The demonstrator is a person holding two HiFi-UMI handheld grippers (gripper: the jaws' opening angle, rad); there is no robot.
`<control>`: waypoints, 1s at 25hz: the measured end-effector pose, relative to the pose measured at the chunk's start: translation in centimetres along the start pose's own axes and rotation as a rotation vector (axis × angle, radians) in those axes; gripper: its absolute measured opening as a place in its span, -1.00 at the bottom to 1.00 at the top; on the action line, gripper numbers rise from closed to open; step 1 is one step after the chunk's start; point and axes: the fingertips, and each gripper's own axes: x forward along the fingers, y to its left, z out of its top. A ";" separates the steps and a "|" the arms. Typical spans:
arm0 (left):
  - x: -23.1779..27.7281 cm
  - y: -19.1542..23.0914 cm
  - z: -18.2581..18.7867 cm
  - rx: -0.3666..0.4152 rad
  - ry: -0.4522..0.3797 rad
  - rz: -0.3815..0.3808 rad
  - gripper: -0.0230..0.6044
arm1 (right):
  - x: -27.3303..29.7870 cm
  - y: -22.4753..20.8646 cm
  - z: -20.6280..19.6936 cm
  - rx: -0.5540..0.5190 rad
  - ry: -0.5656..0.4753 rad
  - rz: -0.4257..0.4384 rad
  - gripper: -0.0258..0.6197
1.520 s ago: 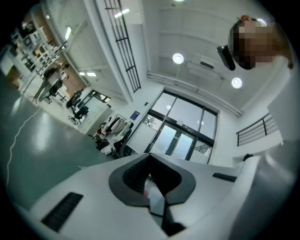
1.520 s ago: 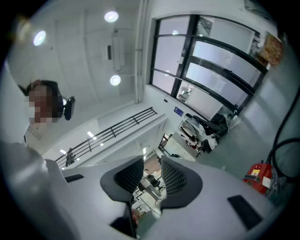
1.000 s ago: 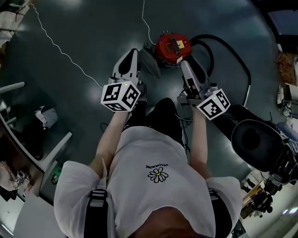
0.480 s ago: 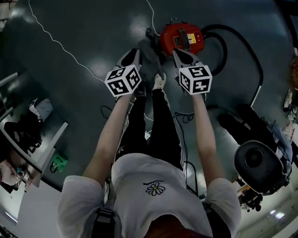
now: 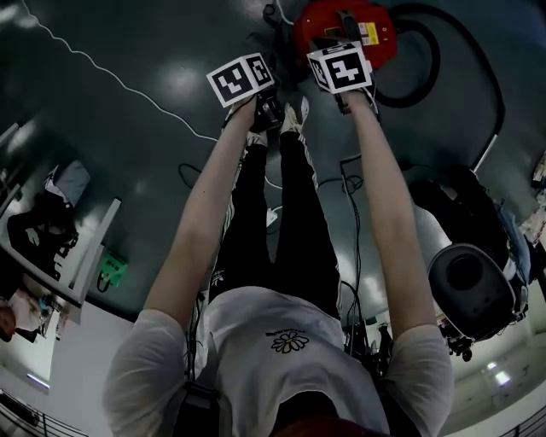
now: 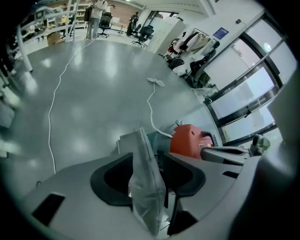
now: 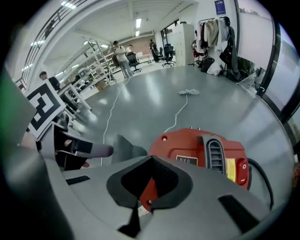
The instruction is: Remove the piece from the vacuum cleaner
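Note:
The red vacuum cleaner [image 5: 341,21] lies on the floor at the top of the head view, and both arms reach out to it. The piece is a pale grey bag-like part [image 6: 145,187]. It stands upright between the jaws of my left gripper [image 6: 146,157], which are opening, with a gap on each side of it. Beyond it lies the vacuum cleaner [image 6: 187,140]. My right gripper [image 7: 151,159] is shut, with a small red part [image 7: 149,190] of the vacuum cleaner [image 7: 201,150] pinched between its jaws. The grey piece [image 7: 124,147] shows to the left.
A black hose [image 5: 444,68] loops right of the vacuum. A white cable [image 5: 102,72] snakes over the grey floor. The person's shoes [image 5: 294,115] stand just behind the grippers. A black round machine [image 5: 469,286] sits at the right and a desk [image 5: 77,256] at the left.
Both arms have stretched forward to the vacuum cleaner. The right gripper has swung left onto the red body. The left gripper has closed in beside it.

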 end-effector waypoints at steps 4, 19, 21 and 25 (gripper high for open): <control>1.2 0.7 1.0 -0.048 0.010 0.064 -0.35 | 0.0 0.0 -0.5 0.021 0.009 0.033 -0.89; 4.8 2.1 -0.4 -0.070 0.084 0.255 -0.37 | 0.0 0.3 -0.3 0.169 -0.051 0.103 -0.89; 4.8 2.1 -0.3 -0.080 0.069 0.225 -0.64 | 0.0 0.4 -0.2 0.157 -0.052 0.095 -0.89; 4.4 2.4 -0.6 -0.062 0.028 0.198 -0.88 | 0.1 0.4 -0.2 0.167 -0.062 0.097 -0.89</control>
